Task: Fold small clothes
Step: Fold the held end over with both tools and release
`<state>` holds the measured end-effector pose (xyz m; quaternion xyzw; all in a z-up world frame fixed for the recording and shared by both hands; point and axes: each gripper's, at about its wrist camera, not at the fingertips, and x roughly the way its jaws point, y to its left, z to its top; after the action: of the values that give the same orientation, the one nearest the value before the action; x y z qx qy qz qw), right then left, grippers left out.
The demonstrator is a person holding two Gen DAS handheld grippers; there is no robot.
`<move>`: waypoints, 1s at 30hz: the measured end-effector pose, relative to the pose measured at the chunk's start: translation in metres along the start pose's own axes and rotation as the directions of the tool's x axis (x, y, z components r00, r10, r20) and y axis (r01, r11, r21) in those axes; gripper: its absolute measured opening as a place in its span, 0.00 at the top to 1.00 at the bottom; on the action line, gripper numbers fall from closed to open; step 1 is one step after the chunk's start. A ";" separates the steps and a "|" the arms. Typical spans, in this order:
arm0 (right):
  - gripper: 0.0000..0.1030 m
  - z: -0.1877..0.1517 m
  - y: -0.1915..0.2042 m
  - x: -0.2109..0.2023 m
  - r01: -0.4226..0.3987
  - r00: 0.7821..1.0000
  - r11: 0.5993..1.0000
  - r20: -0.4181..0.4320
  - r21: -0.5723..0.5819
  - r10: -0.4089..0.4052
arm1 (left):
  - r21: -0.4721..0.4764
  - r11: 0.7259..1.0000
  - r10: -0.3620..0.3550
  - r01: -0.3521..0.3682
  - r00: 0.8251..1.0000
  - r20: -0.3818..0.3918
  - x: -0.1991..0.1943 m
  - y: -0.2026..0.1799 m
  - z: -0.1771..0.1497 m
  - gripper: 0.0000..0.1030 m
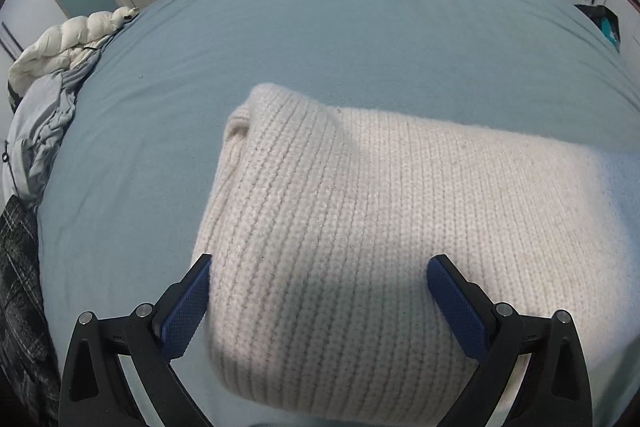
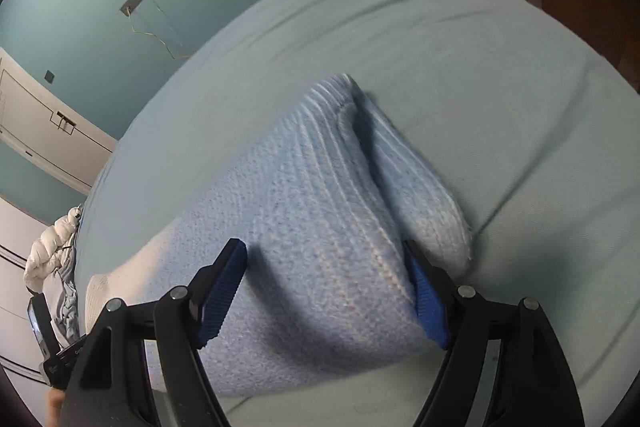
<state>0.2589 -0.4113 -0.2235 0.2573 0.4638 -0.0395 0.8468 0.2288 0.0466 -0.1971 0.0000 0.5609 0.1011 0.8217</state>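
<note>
**Folded knit garment lying on the bed, both grippers spread wide**

A cream ribbed knit garment [image 1: 360, 227] is being shown lying folded on the pale blue bed sheet [image 1: 320, 27], its rounded folded edge facing the left wrist camera. The left gripper [image 1: 318, 303] is being held just above the near part of the knit, its blue-padded fingers [image 1: 186, 311] spread wide apart with nothing clamped. In the right wrist view, the same garment [image 2: 320, 235] is being seen tinted bluish and slightly blurred, and the right gripper [image 2: 326, 295] is being held with its fingers apart on either side of a raised fold; whether the pads are touching it cannot be told. A white puffy jacket [image 1: 64, 43] and crumpled light blue fabric [image 1: 40, 131] are lying at the bed's far left edge.
</note>
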 end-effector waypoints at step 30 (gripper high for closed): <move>0.13 -0.027 0.104 0.010 0.207 0.975 0.859 0.171 -0.468 -0.142 | 0.243 0.969 0.007 -0.030 0.996 0.094 -0.034 -0.079 -0.016 0.00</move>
<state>0.2752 -0.3069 -0.2020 -0.0083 0.4238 -0.0160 0.9056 0.2154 -0.0377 -0.1810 0.1111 0.5303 0.0388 0.8396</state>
